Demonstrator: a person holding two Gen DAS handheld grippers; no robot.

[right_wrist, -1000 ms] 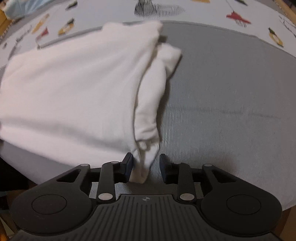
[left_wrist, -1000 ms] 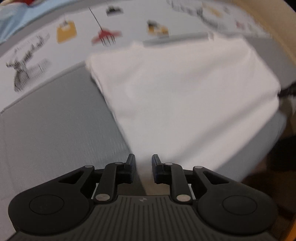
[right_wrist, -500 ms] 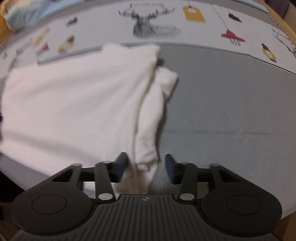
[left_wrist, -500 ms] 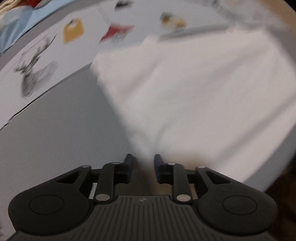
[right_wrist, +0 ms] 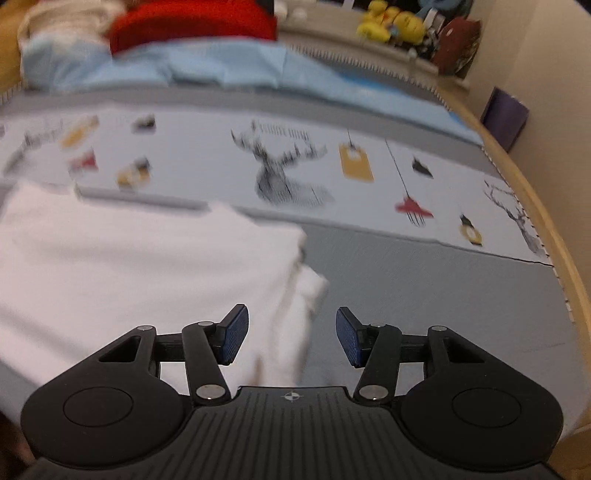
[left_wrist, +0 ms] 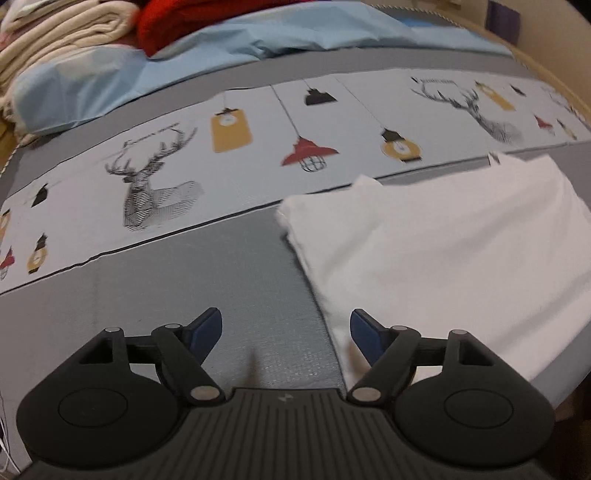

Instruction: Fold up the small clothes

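A folded white garment (left_wrist: 443, 251) lies flat on the grey bedcover (left_wrist: 184, 288), to the right in the left wrist view. My left gripper (left_wrist: 286, 330) hovers above the cover by the garment's near left edge, its jaws opening wide with nothing between them. In the right wrist view the same white garment (right_wrist: 140, 266) fills the left side, a bunched fold (right_wrist: 310, 291) at its right edge. My right gripper (right_wrist: 291, 338) stands open above that edge; the cloth lies below the jaws, not pressed by the pads.
A printed band with deer and lamps (left_wrist: 258, 144) crosses the bed behind the garment. Beyond it lie a light blue sheet (left_wrist: 207, 55), a red cloth (right_wrist: 192, 22) and stacked cream linen (left_wrist: 48, 48). A wooden bed edge (right_wrist: 546, 236) curves along the right.
Both grippers have opened and lifted away from the white garment, letting go of its near edges. Both views have tilted up, so more of the bed behind shows.
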